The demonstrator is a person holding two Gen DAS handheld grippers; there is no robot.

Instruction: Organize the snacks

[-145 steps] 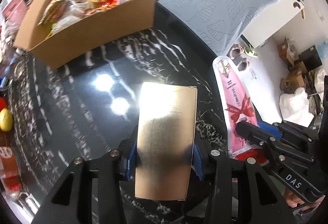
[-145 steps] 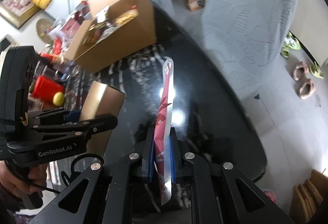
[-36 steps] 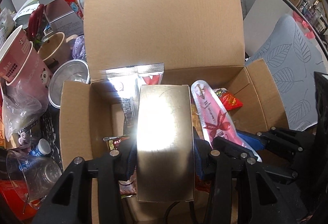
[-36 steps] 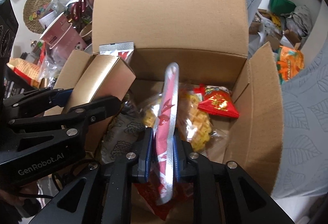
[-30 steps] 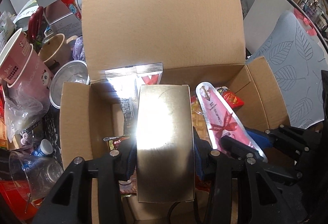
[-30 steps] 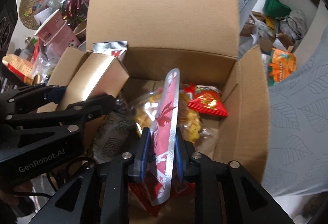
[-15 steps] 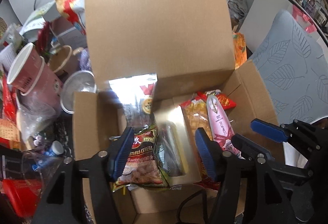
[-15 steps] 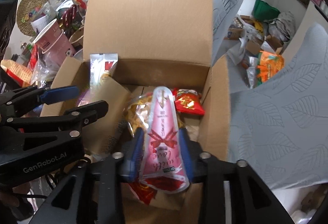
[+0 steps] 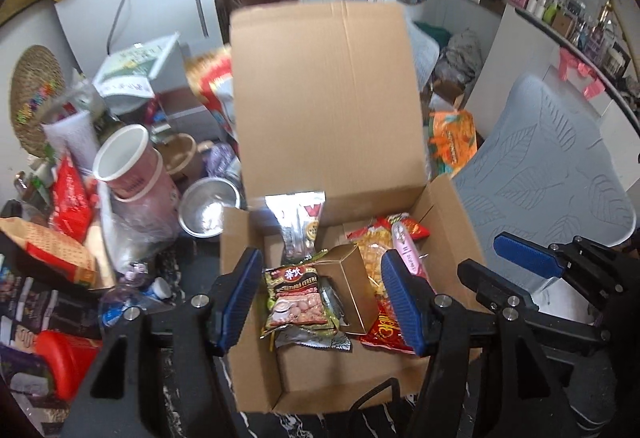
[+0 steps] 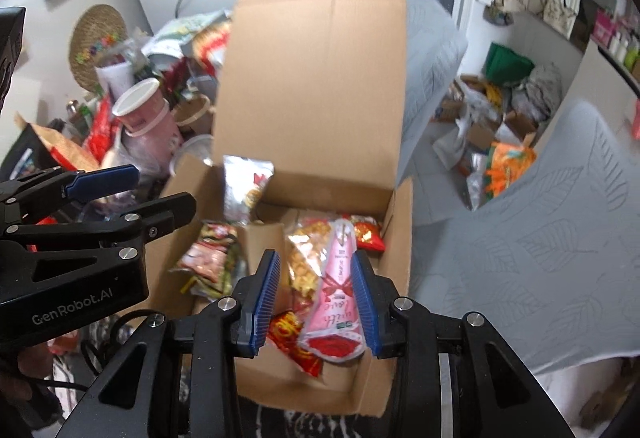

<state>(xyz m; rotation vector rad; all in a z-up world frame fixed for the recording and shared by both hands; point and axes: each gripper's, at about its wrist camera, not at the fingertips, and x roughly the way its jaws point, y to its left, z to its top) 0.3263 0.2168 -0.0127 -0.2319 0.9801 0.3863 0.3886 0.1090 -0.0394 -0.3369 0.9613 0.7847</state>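
Observation:
An open cardboard box (image 9: 256,370) holds several snack packs. A gold carton (image 9: 348,286) lies inside it beside a green cereal pack (image 9: 298,298). My left gripper (image 9: 322,262) hangs open above them, with nothing between its pads. A pink pouch (image 10: 338,290) rests on the yellow and red snack bags at the box's right side (image 10: 400,238). My right gripper (image 10: 315,258) is open above the pouch and its pads stand clear of it. In the right wrist view the left gripper (image 10: 164,185) shows at the left. The right gripper (image 9: 486,256) appears at the right of the left wrist view.
The box's tall lid flap (image 9: 328,97) stands upright at the back. Left of the box are stacked pink paper cups (image 9: 128,165), a metal bowl (image 9: 208,211), a red container (image 9: 64,358) and more clutter. A grey leaf-patterned cushion (image 9: 552,165) lies to the right.
Both grippers opened and let go: the gold carton and the pink pouch now lie in the cardboard box. Both grippers have risen away from it.

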